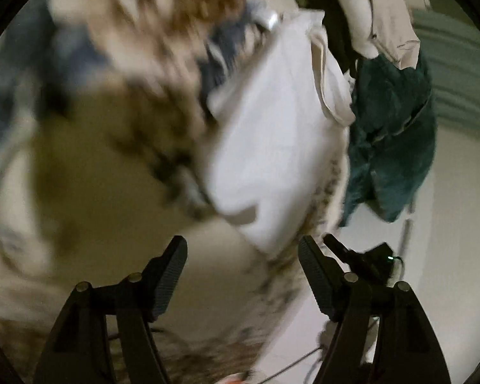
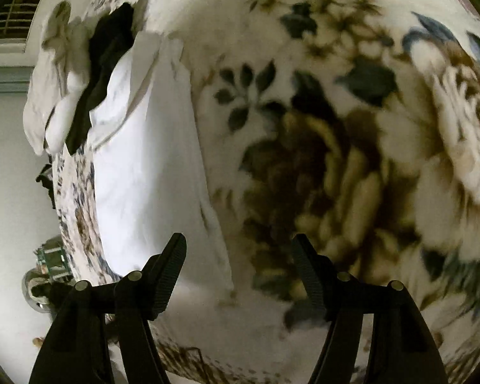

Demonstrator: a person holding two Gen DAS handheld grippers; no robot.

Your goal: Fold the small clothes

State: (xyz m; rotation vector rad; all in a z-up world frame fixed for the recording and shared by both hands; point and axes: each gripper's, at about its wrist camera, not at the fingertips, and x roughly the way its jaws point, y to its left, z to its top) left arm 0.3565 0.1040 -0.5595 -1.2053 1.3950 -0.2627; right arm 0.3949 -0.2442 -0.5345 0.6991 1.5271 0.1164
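A white garment (image 1: 272, 134) lies spread on a floral blanket (image 1: 118, 166); in the right wrist view it (image 2: 144, 172) lies to the left of the gripper. My left gripper (image 1: 242, 256) is open and empty, hovering just before the garment's near edge. My right gripper (image 2: 239, 252) is open and empty above the floral blanket (image 2: 336, 147), beside the garment's right edge. The left wrist view is blurred.
A dark teal garment (image 1: 396, 134) and beige clothes (image 1: 387, 16) hang at the bed's edge. Black (image 2: 108, 60) and white clothes (image 2: 57, 76) are piled at the far end. Pale floor (image 1: 448, 192) lies beside the bed, with a black device (image 1: 377, 259) on it.
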